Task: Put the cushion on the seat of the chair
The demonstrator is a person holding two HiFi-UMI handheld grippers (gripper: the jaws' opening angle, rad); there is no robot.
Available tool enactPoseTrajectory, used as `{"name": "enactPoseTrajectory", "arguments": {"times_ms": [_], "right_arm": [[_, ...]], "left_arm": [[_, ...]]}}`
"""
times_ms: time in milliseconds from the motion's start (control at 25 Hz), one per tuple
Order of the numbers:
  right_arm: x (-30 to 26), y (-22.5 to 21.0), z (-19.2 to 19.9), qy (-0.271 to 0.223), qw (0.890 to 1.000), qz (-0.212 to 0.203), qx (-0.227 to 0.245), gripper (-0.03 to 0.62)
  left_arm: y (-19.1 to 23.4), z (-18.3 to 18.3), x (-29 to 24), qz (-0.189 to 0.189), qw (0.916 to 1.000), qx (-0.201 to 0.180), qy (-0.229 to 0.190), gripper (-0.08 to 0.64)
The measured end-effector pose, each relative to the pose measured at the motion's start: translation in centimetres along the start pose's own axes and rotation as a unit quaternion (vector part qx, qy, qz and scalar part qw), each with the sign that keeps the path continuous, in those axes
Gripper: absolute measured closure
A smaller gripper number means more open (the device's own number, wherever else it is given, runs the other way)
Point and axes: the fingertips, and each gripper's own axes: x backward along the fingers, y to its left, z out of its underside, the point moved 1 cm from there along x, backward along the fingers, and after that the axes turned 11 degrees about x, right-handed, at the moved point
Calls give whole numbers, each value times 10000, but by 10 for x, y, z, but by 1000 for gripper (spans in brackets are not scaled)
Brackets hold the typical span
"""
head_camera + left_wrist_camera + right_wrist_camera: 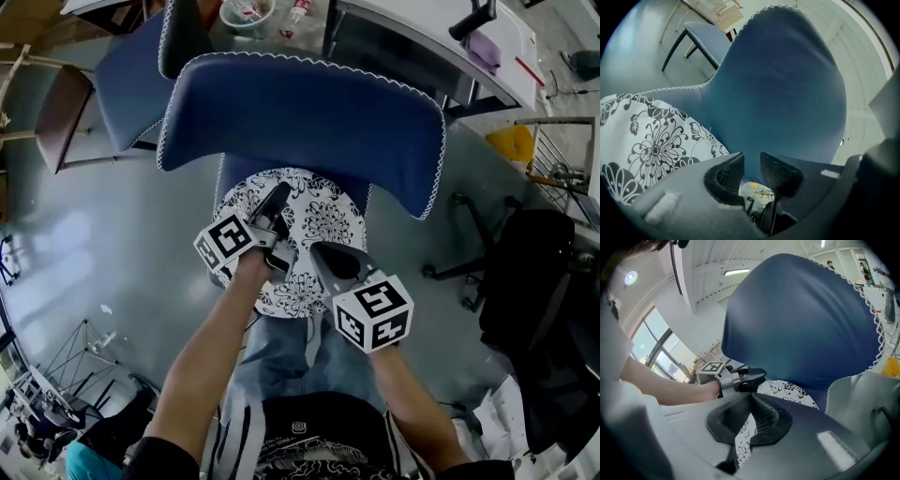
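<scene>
A round white cushion (314,211) with a black flower print lies on the seat of the blue chair (309,122), under its curved back. My left gripper (278,199) hovers over the cushion's left part, near the chair back. Its jaws stand open, and only the blue back (783,93) shows between them, with the cushion (651,145) off to the left. My right gripper (328,255) is at the cushion's near right edge. Its jaws (751,401) are closed at the tips, with the flowered fabric (787,391) showing in the gap. The left gripper (757,376) appears beyond.
A second blue chair (131,84) stands behind on the left. A black office chair (534,281) is at the right, near a white desk (441,37) and a yellow object (511,142). The person's jeans-clad legs (281,366) are just in front of the seat.
</scene>
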Motion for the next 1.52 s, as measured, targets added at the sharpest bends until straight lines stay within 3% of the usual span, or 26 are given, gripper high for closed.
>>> {"name": "enactPoseTrajectory", "arguments": {"times_ms": [200, 520, 680, 840, 1240, 1400, 1520], "right_arm": [[3, 1, -8, 2, 9999, -56, 100, 592], [24, 6, -44, -228, 9982, -209, 508, 594], [44, 10, -59, -356, 9964, -296, 705, 594], [63, 9, -79, -563, 9938, -422, 858, 594], [106, 43, -108, -791, 9800, -959, 1557, 594], [122, 69, -108, -923, 9747, -1051, 1746, 594], [135, 88, -106, -1111, 9705, -1045, 1870, 594]], "left_arm": [[-16, 5, 7, 88, 9996, -261, 76, 449], [-69, 21, 42, 177, 9894, -1440, -13, 449], [-106, 38, 63, 280, 9777, -2074, -154, 451], [-144, 57, 79, 264, 9602, -2765, -285, 463], [-210, 94, 132, 168, 9289, -3513, -1158, 558], [-219, 108, 160, 78, 9171, -3788, -1241, 558], [-222, 119, 179, -51, 9029, -4149, -1125, 558]]}}
